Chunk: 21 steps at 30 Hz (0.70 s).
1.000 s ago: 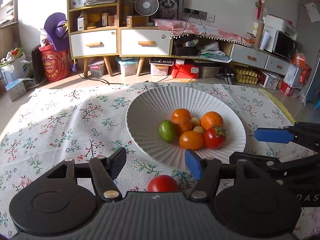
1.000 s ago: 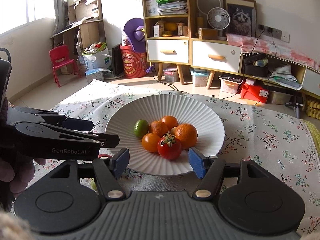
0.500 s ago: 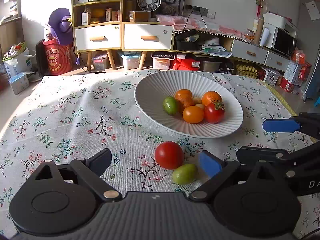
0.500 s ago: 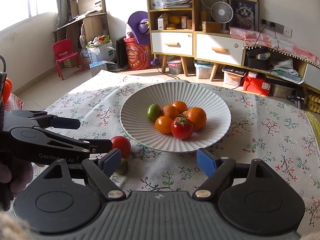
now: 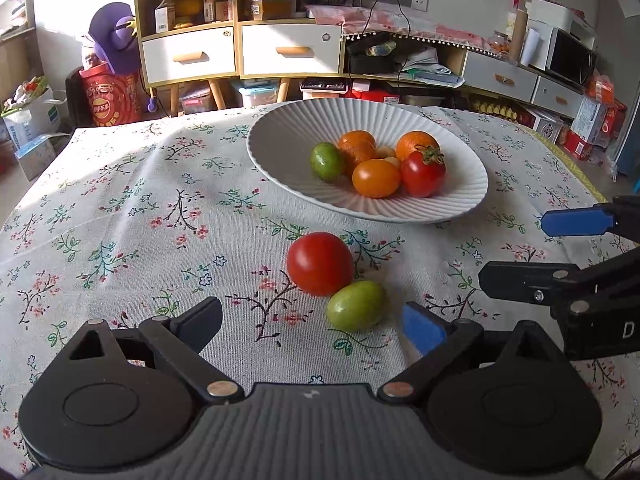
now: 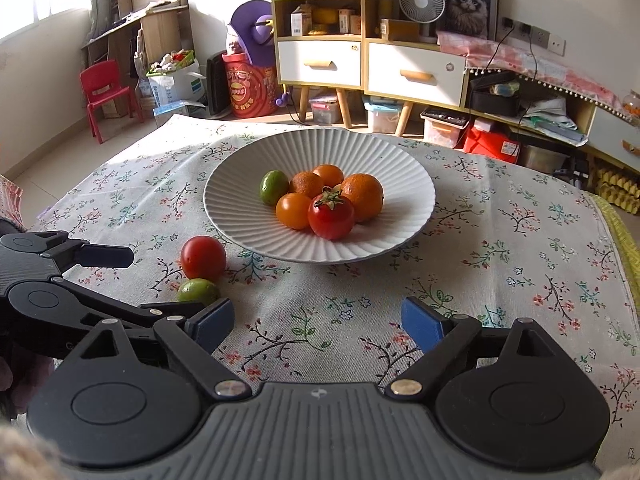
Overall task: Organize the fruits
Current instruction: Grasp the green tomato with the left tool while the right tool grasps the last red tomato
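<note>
A white ribbed plate (image 5: 460,200) (image 6: 408,224) holds several fruits: oranges, a green fruit (image 5: 327,161), an orange tomato (image 5: 376,178) and a red tomato with a stem (image 5: 423,173) (image 6: 331,215). On the cloth in front of it lie a red tomato (image 5: 320,263) (image 6: 203,257) and a green fruit (image 5: 356,305) (image 6: 197,291), touching. My left gripper (image 5: 312,322) is open and empty, just short of these two. My right gripper (image 6: 318,320) is open and empty, to their right.
The table wears a floral cloth (image 5: 120,216). The right gripper shows at the right edge of the left wrist view (image 5: 568,256); the left gripper shows at the left of the right wrist view (image 6: 80,280). Cabinets and floor clutter stand beyond the table's far edge.
Both grippers have pulled back from the plate and risen. The red tomato and the green fruit on the cloth have come into full view ahead of the left gripper.
</note>
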Available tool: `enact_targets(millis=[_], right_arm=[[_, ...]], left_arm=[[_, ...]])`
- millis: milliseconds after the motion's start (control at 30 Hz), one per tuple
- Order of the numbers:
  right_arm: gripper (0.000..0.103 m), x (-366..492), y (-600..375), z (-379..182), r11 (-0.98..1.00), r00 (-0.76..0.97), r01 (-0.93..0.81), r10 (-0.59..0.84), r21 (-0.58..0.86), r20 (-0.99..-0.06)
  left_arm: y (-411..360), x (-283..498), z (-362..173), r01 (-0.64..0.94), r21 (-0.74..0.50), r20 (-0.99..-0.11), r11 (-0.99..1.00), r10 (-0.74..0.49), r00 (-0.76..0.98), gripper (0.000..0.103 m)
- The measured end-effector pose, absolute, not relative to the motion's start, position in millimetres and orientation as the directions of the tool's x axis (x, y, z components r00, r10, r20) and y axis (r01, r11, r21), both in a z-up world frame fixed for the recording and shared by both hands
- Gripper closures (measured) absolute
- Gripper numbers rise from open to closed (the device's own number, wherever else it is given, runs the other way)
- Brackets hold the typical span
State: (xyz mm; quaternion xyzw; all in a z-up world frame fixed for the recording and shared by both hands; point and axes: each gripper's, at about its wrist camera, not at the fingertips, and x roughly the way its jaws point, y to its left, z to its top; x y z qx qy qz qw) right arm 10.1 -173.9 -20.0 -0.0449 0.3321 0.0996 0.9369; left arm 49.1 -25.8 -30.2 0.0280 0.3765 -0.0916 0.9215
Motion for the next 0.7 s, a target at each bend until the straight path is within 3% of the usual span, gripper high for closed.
enact_targets(millis=[233, 333, 433, 700], right_arm=[[0.013, 10, -175, -22, 0.975, 0.760, -0.217, 0.144, -0.039, -0.634], [0.013, 11, -176, -22, 0.976, 0.758, -0.215, 0.142, -0.039, -0.637], [0.013, 11, -176, -24, 0.976, 0.756, -0.215, 0.138, -0.044, -0.640], [0.013, 17, -167, -23, 0.975, 0.752, -0.218, 0.142, -0.040, -0.644]], left_arm=[[-30, 52, -33, 0.179, -0.058, -0.705, 0.982, -0.167, 0.689, 0.021], [-30, 52, -34, 0.191, -0.087, -0.702, 0.978, -0.196, 0.685, 0.038], [-32, 52, -33, 0.217, -0.094, -0.699, 0.972, -0.219, 0.680, 0.062], [-19, 51, -25, 0.205, -0.091, -0.713, 0.975, -0.207, 0.670, 0.062]])
